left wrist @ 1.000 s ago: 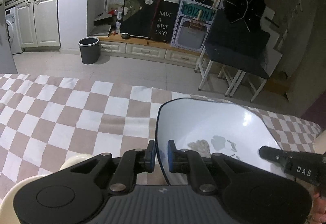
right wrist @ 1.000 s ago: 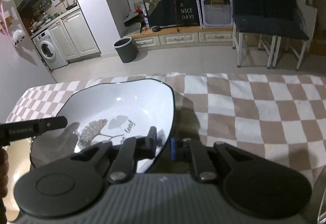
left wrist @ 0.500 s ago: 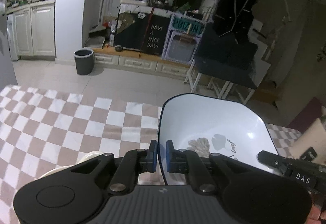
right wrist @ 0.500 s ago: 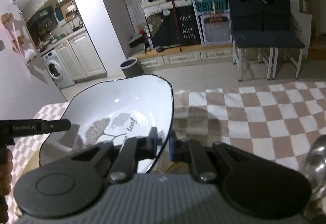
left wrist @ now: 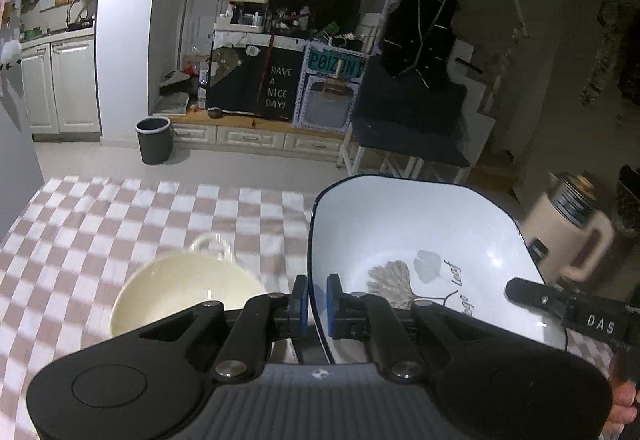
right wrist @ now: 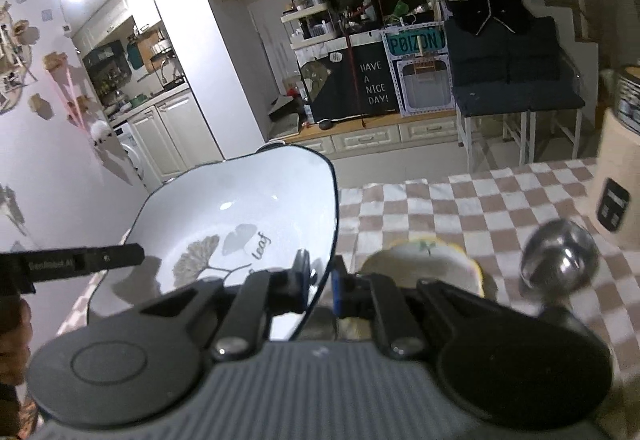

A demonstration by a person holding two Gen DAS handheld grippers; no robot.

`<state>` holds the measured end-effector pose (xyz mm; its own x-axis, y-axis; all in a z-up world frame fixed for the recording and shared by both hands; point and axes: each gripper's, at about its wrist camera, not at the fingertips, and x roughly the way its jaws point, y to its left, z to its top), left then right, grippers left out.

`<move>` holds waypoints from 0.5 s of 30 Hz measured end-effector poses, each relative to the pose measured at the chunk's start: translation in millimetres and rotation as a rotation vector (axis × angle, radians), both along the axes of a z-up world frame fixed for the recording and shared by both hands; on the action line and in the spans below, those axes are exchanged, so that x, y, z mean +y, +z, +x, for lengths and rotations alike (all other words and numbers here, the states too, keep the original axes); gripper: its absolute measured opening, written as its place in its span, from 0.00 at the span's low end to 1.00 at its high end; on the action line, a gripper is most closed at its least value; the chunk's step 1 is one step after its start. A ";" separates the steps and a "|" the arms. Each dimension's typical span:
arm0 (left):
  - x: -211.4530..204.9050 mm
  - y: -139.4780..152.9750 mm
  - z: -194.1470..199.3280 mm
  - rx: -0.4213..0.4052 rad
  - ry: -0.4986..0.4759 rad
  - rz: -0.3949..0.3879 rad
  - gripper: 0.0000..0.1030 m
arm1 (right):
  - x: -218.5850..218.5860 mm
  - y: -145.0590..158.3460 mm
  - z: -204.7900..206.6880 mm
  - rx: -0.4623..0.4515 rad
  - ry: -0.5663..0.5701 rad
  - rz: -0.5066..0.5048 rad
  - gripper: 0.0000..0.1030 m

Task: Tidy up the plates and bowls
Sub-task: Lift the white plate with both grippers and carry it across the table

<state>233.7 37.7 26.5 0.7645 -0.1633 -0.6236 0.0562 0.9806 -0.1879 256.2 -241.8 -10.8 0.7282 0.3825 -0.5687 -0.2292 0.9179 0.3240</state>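
The white bowl [left wrist: 420,240], black-rimmed and printed with a leaf motif, is held off the checked tablecloth [left wrist: 120,216] between both tools. The left gripper [left wrist: 317,300] has its jaws clamped on the bowl's rim at 9 o'clock as seen in the left wrist view; the right gripper [right wrist: 320,282] has its jaws clamped on the opposite rim, at 3 o'clock in the right wrist view. Each blue pad pair straddles the wall, one pad inside, one outside.

Handling judgement: glazed ceramic, rigid, fairly heavy, slick under the pads and liable to chip or break if dropped. The thin rim is the only practical hold; two opposed grips look appropriate and should stay level.

Below, at 7 o'clock of the bowl in the left wrist view, a cream bowl [left wrist: 180,292] with a handle rests on the cloth. In the right wrist view a yellow-edged plate [right wrist: 424,260] lies just beyond the right gripper, a metal ladle [right wrist: 560,260] at 3 o'clock, and a cream kettle [right wrist: 618,176] beyond it.

Legible writing: "leaf" on the bowl; "DAS" on the opposing tool's finger; "HAVE A NICE DAY!" on a black board [left wrist: 280,88]; "POIZON" on a teal box [left wrist: 336,66].
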 end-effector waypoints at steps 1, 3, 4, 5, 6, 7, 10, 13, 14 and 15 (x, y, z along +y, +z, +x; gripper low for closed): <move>0.1 0.1 -9.4 0.003 -0.006 0.002 0.09 | 3.4 1.5 -5.7 0.006 0.001 -0.002 0.12; 1.9 -1.4 -31.8 0.013 -0.017 0.005 0.09 | 4.6 3.6 -27.9 0.016 0.010 -0.013 0.12; 3.4 -3.0 -41.4 0.020 -0.019 0.003 0.09 | 5.3 3.9 -37.4 0.020 0.014 -0.013 0.12; 5.0 -5.4 -50.7 0.027 -0.020 -0.002 0.09 | 6.1 4.2 -45.0 0.024 0.017 -0.009 0.12; 7.2 -8.2 -58.1 0.034 -0.020 -0.004 0.09 | 6.3 2.4 -52.8 0.030 0.021 -0.003 0.12; 6.7 -10.8 -63.7 0.039 -0.021 -0.005 0.09 | 6.2 0.5 -58.5 0.036 0.025 0.001 0.12; 6.8 -23.6 -85.7 0.066 -0.023 -0.006 0.09 | 6.4 -8.1 -76.0 0.062 0.027 0.018 0.12; 9.2 -39.2 -97.6 0.107 -0.032 -0.002 0.10 | 10.0 -14.4 -86.8 0.101 0.034 0.018 0.12; 12.1 -45.5 -101.4 0.123 -0.034 -0.005 0.11 | 12.4 -15.5 -90.2 0.108 0.038 0.013 0.12; 15.1 -50.5 -102.9 0.142 -0.033 -0.012 0.11 | 14.9 -19.1 -91.0 0.118 0.045 0.006 0.12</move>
<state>130.8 52.8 -24.0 0.6629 -0.1949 -0.7228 0.0604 0.9763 -0.2079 165.2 -226.9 -29.9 0.6382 0.4171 -0.6471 -0.2302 0.9055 0.3566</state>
